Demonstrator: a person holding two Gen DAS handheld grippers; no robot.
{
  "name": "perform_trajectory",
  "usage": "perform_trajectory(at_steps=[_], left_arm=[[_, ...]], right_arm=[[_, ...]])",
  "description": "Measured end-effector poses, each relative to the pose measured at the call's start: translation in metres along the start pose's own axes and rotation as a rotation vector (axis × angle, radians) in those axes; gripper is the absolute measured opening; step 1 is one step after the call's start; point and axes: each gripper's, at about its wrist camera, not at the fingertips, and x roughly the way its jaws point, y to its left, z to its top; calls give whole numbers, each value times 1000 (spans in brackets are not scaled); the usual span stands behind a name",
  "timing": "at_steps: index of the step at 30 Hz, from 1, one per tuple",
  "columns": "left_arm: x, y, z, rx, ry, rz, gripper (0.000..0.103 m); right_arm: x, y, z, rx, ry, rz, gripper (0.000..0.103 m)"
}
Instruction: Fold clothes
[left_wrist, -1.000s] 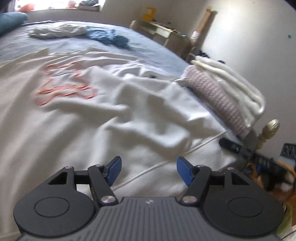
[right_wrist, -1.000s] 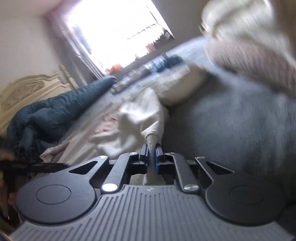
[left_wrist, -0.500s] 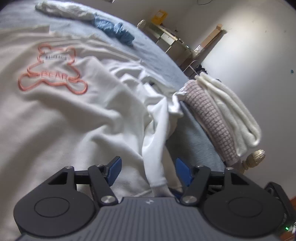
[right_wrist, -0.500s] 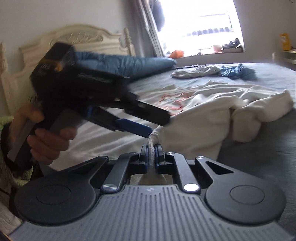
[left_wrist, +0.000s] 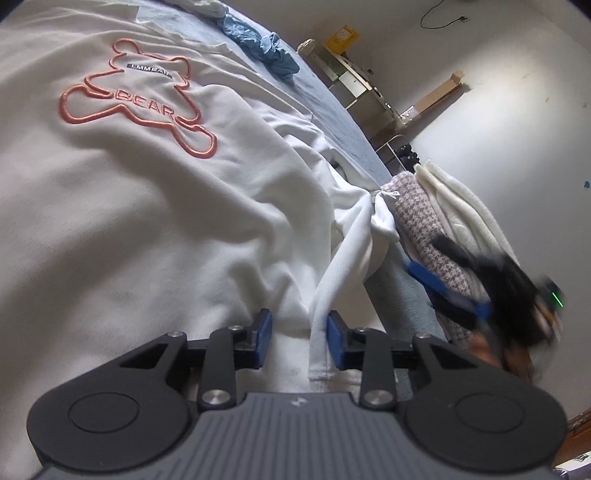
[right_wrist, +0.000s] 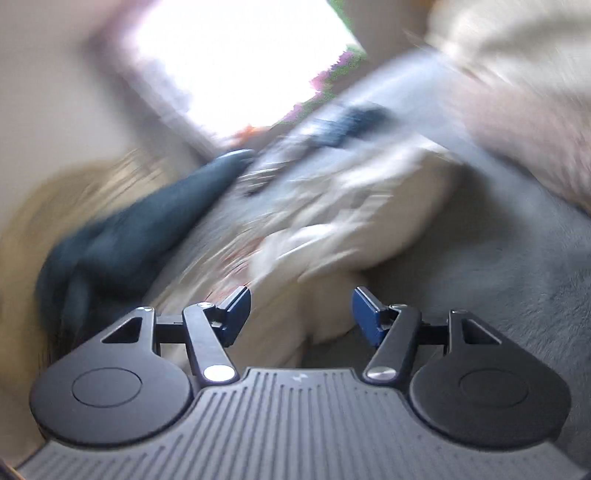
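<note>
White sleeve (left_wrist: 347, 266) lengthwise btwn left claw (left_wrist: 299, 334) pads, cuff nearest.

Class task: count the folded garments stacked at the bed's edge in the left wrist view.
2: a pink checked knit lying nearer the white sweatshirt, and a cream knit against it on the wall side. Others may be hidden behind the blurred right gripper.

The left wrist view is evenly daylit and mostly sharp; the orange bear outline (left_wrist: 136, 99) on the white sweatshirt (left_wrist: 129, 221) reads crisply; soft shadows sit in its folds; the right gripper (left_wrist: 480, 291) at the right edge is smeared by motion; straight lines bow toward the dark fisheye corners. The right wrist view is heavily streaked with blur; the window (right_wrist: 236, 55) glares to pure white; only the near gripper body stays sharp.
</note>
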Motion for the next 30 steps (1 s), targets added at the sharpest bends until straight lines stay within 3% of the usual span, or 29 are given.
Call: perform_trajectory(at_steps=[2,4,5,6,8,10,13,17,19,21,24,28,30], left_arm=[[0,-4,-3,21,-13,7,35],[0,-6,-6,43,-21,16,36],[0,-8,-7,51,-24,18,37],[0,-8,-7,56,-25,16,38],[-1,-7,-7,60,-25,8,39],[-1,-7,-8,66,-24,2,39],[-1,-8,-8,77,-25,-4,41],[0,-10,-10,82,-30,-11,45],[0,-11,-12,84,-33,-12,48],[-2,-12,-13,85,-28,-24,52],[-4,-13,-16,93,-22,-41,59],[-7,-17,-19,107,-12,-39,59],[-10,-19,-21,107,-5,-34,60]], right_arm=[[29,-23,17,144,27,-13,61],[55,-35,22,186,70,-28,52],[62,-32,25,156,76,-57,25],[68,-28,29,113,76,-92,5],[74,-13,39,1,56,-152,5],[73,20,60,-196,-11,-231,5],[83,61,108,-425,-114,-332,5],[119,86,182,-576,-173,-423,6],[144,81,213,-566,-162,-497,14],[160,56,229,-404,-37,-531,52],[167,25,232,-234,90,-557,53],[124,27,202,-255,139,-503,53],[87,44,187,-288,130,-415,53]])
